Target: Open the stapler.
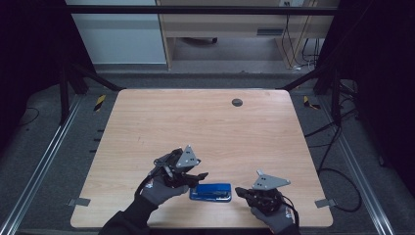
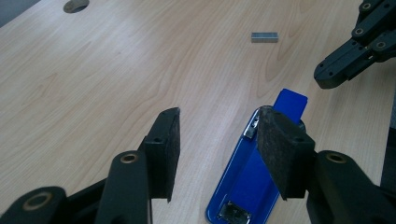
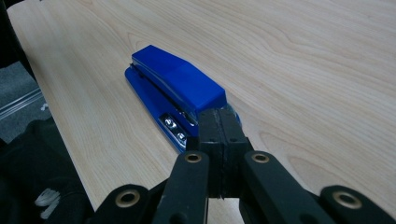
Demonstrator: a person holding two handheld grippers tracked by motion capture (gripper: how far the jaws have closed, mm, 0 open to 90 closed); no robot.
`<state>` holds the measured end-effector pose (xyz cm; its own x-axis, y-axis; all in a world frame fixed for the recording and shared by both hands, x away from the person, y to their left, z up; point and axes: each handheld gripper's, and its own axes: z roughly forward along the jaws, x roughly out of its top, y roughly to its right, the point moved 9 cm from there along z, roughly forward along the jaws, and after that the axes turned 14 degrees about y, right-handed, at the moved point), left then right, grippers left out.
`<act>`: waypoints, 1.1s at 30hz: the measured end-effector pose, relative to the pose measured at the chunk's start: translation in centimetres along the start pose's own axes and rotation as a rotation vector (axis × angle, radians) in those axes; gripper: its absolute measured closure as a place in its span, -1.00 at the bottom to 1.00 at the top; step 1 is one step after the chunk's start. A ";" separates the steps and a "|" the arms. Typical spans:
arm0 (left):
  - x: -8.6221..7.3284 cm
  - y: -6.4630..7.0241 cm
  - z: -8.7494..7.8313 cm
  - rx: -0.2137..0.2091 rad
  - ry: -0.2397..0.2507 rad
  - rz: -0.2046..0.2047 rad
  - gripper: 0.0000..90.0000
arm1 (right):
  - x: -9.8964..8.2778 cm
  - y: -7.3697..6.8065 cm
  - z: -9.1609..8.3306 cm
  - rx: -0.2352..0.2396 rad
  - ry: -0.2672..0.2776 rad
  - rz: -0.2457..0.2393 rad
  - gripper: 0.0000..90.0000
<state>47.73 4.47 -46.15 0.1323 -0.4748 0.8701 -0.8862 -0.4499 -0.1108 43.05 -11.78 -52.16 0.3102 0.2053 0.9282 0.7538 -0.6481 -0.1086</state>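
- Low in the high view, near the bottom edge, a blue stapler (image 1: 211,192) lies flat on the wooden surface (image 1: 205,127) between the two grippers
- The right gripper (image 3: 218,126), at lower right of the high view, has its fingers pressed together with nothing between them, tips at the stapler's near end
- The left gripper (image 2: 217,140), at lower left, has its fingers spread wide; the stapler sits under the right-hand finger (image 2: 280,154), unpinched
- Farther up in the left gripper view, a strip of staples (image 2: 264,37) lies alone, well apart from the stapler
- Judging by this, loading looks barely begun: the stapler appears closed, the staples untouched
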 end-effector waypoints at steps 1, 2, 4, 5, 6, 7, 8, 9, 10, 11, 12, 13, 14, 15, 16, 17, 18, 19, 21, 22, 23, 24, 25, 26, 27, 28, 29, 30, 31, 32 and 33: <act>0.0 0.2 0.1 -0.005 -0.005 0.007 0.09 | -0.1 -0.1 0.0 0.004 -0.004 0.003 1.00; 0.0 0.3 0.3 -0.008 -0.004 0.006 0.09 | -0.2 -0.2 0.0 0.003 -0.010 -0.002 1.00; 0.0 0.6 0.5 -0.023 -0.011 0.014 0.08 | -0.3 -0.3 0.1 0.009 -0.009 0.000 1.00; -0.1 0.7 0.6 -0.028 -0.016 0.016 0.08 | -0.3 -0.3 0.1 0.005 -0.008 -0.003 1.00; -0.1 0.9 0.8 -0.036 -0.024 0.021 0.08 | -0.3 -0.3 0.2 0.007 -0.007 -0.002 1.00; -0.2 1.0 0.9 -0.049 -0.035 0.027 0.08 | -0.4 -0.4 0.2 0.011 -0.009 -0.001 1.00; -0.3 1.2 1.1 -0.062 -0.046 0.036 0.08 | -0.5 -0.4 0.3 0.011 -0.012 -0.002 1.00; -0.4 1.4 1.2 -0.071 -0.057 0.045 0.07 | -0.6 -0.5 0.4 0.015 -0.015 0.001 1.00; -0.5 1.5 1.3 -0.077 -0.064 0.051 0.07 | -0.6 -0.5 0.5 0.013 -0.017 0.003 1.00; -0.5 1.7 1.4 -0.086 -0.071 0.057 0.07 | -0.7 -0.5 0.5 0.013 -0.021 0.003 1.00; -0.5 1.8 1.6 -0.094 -0.078 0.064 0.07 | -0.8 -0.6 0.6 0.018 -0.024 0.009 1.00; -0.5 1.9 1.8 -0.099 -0.083 0.067 0.08 | -0.8 -0.6 0.8 0.018 -0.022 0.006 1.00; -0.5 2.1 1.9 -0.107 -0.090 0.074 0.08 | -0.9 -0.6 0.8 0.019 -0.025 0.009 1.00; -0.5 2.2 2.1 -0.111 -0.094 0.079 0.08 | -1.0 -0.7 0.9 0.023 -0.033 0.006 1.00; -0.5 2.4 2.3 -0.117 -0.100 0.084 0.08 | -1.0 -0.8 1.0 0.022 -0.031 0.006 1.00; -0.4 2.5 2.5 -0.126 -0.105 0.090 0.09 | -1.1 -0.8 1.1 0.027 -0.035 0.000 1.00; -0.4 2.7 2.6 -0.135 -0.109 0.096 0.11 | -1.2 -0.9 1.1 0.027 -0.036 0.000 1.00; -0.5 2.8 2.8 -0.138 -0.121 0.108 0.12 | -1.2 -0.9 1.2 0.027 -0.039 -0.001 1.00; -0.5 3.0 3.2 -0.151 -0.131 0.119 0.14 | -1.4 -0.8 1.3 0.027 -0.047 -0.004 1.00; -0.6 3.1 3.4 -0.160 -0.136 0.123 0.14 | -1.4 -0.8 1.4 0.027 -0.048 0.001 1.00; -0.6 3.2 3.5 -0.162 -0.144 0.129 0.14 | -1.5 -0.8 1.5 0.028 -0.051 0.002 1.00; -0.6 3.3 3.7 -0.172 -0.149 0.135 0.15 | -1.5 -0.8 1.5 0.026 -0.052 0.002 1.00; -0.6 3.4 3.9 -0.185 -0.156 0.141 0.15 | -1.6 -0.8 1.5 0.027 -0.052 0.001 1.00; -0.7 3.5 4.0 -0.192 -0.160 0.141 0.15 | -1.6 -0.8 1.5 0.025 -0.053 -0.001 1.00; -0.7 3.6 4.2 -0.197 -0.167 0.145 0.15 | -1.6 -0.8 1.5 0.024 -0.050 -0.002 1.00; -0.8 3.6 4.3 -0.204 -0.177 0.153 0.15 | -1.6 -0.9 1.6 0.024 -0.055 -0.002 1.00; -0.9 3.6 4.5 -0.213 -0.183 0.151 0.15 | -1.6 -0.9 1.6 0.022 -0.055 -0.005 1.00; -1.0 3.6 4.6 -0.218 -0.194 0.157 0.15 | -1.6 -0.9 1.7 0.023 -0.051 -0.009 1.00; -1.1 3.6 4.8 -0.219 -0.200 0.158 0.15 | -1.7 -0.9 1.7 0.026 -0.053 -0.008 1.00; -1.3 3.6 4.9 -0.222 -0.208 0.161 0.16 | -1.7 -0.9 1.7 0.023 -0.056 -0.011 1.00; -1.4 3.6 5.1 -0.224 -0.216 0.163 0.17 | -1.8 -1.0 1.8 0.024 -0.058 -0.010 1.00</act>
<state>46.59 -0.33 -50.21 0.0506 -0.6867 0.7252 -0.9757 -0.1888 -0.1108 42.82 -10.21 -54.31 0.3354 0.2541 0.9071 0.7703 -0.6284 -0.1088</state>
